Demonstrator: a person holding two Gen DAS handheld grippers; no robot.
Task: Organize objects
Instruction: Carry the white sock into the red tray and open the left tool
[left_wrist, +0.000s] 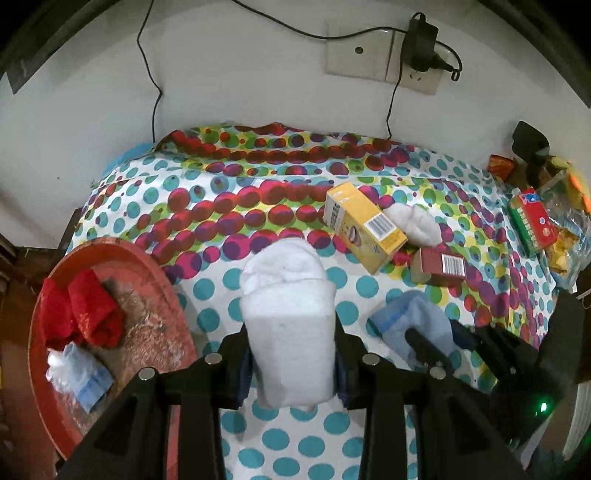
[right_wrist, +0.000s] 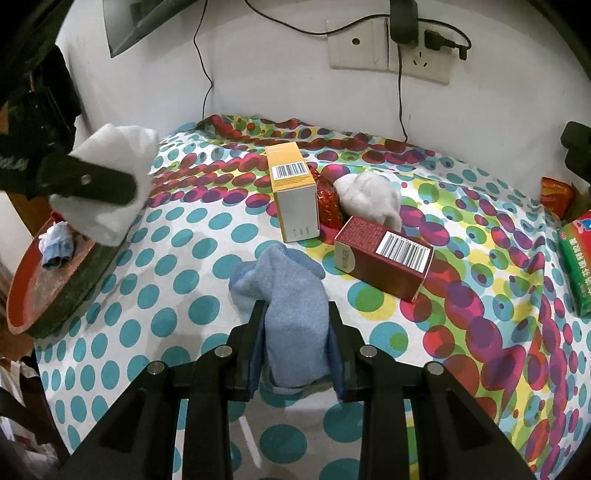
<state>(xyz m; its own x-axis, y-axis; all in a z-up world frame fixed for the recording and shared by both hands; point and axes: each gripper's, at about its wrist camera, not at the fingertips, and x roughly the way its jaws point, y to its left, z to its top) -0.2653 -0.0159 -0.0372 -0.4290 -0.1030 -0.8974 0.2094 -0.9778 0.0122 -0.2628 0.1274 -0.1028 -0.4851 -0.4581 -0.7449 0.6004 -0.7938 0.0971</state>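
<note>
i'm holding a white sock clenched in my left claw, lengthwise along it; the red tray is lying just left, nearer this claw.

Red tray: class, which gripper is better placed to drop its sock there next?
Probably left. The left gripper holds the white sock close beside the red tray; the right gripper grips the blue sock farther away.

- White sock: soft knitted cloth, fluffy, matt.
- Blue sock: terry-like cloth, matt.
- Yellow box, maroon box: smooth printed cardboard, slight sheen.
- Dotted sheet: thin smooth cloth.
- Red tray: worn, scuffed surface.
</note>
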